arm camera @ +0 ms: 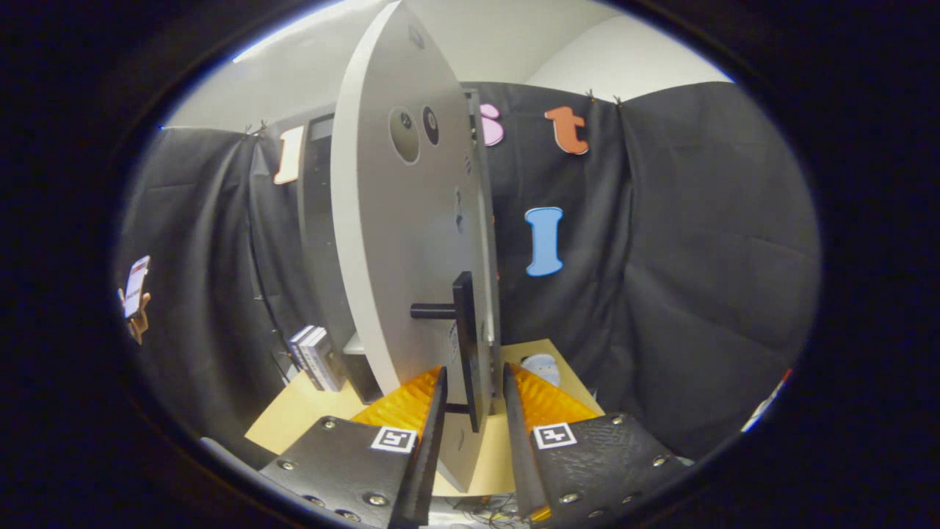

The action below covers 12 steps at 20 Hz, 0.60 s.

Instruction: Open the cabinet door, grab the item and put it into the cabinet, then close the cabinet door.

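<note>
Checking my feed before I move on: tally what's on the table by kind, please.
Cabinet, door open, fingers straddling its handle: 1
Books beside cabinet: 2
Pale item beyond the fingers: 1
Total: 4

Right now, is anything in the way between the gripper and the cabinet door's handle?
No. The black bar handle on the open cabinet door already sits between the fingers of the gripper, which straddle the door's edge. Whether both fingers press on the handle cannot be told.
</note>
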Each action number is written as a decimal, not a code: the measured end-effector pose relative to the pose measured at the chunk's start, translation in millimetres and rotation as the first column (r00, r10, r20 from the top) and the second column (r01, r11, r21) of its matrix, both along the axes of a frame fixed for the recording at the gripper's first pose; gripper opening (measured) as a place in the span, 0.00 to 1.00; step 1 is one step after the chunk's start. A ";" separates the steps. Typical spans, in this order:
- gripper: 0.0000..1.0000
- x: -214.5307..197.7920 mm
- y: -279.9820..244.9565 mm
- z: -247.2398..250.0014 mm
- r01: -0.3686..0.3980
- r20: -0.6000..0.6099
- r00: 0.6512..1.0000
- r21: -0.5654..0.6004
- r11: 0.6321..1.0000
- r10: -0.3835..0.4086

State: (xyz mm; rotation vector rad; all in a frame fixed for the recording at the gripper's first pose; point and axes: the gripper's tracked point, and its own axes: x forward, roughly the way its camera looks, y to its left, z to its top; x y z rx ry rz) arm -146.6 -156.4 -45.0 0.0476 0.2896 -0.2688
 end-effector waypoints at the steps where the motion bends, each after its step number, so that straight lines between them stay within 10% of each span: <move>1: 0.44 4.6 10.3 -2.2 -0.016 -0.005 1.000 0.008 1.000 0.016; 12: 0.44 56.8 66.8 -17.3 -0.184 -0.039 0.982 0.035 0.982 0.185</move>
